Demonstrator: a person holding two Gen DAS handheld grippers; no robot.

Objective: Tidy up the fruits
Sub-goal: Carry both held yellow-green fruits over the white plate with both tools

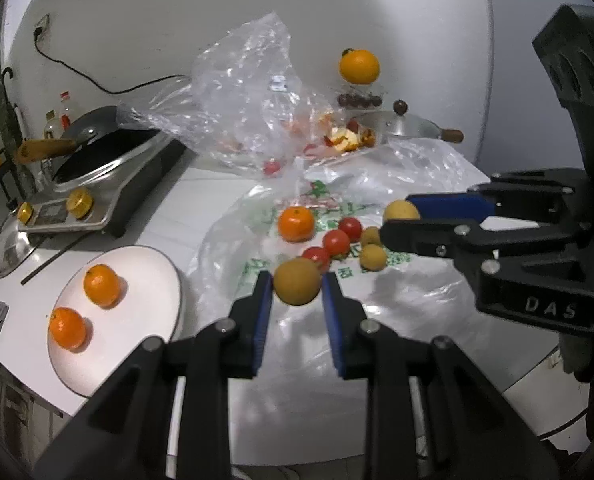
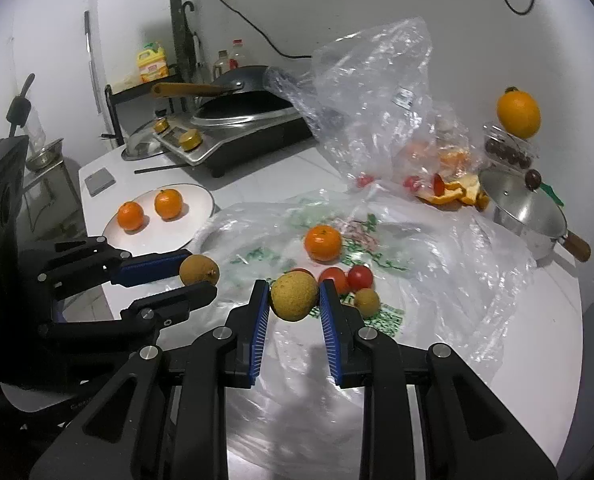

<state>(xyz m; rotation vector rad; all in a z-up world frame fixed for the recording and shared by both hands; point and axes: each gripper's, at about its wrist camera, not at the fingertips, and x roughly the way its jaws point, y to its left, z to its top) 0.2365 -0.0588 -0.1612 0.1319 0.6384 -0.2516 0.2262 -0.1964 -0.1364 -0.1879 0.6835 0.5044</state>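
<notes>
My left gripper (image 1: 297, 280) is shut on a tan longan (image 1: 297, 287), held above the printed plastic bag (image 1: 377, 300). My right gripper (image 2: 293, 289) is shut on another longan (image 2: 293, 296); in the left wrist view it comes in from the right (image 1: 397, 216). The left gripper (image 2: 201, 272) shows at the left of the right wrist view. On the bag lie a mandarin (image 1: 296, 223), three cherry tomatoes (image 1: 335, 242) and two loose longans (image 1: 373, 257). A white plate (image 1: 137, 280) at the left holds two mandarins (image 1: 101, 285).
An induction cooker with a wok (image 1: 105, 168) stands behind the plate. A crumpled clear bag (image 1: 249, 92) and orange peel (image 1: 349, 138) lie at the back. A lidded pot (image 2: 525, 208) sits at the right, with a large orange (image 2: 519, 114) on a clear box behind it.
</notes>
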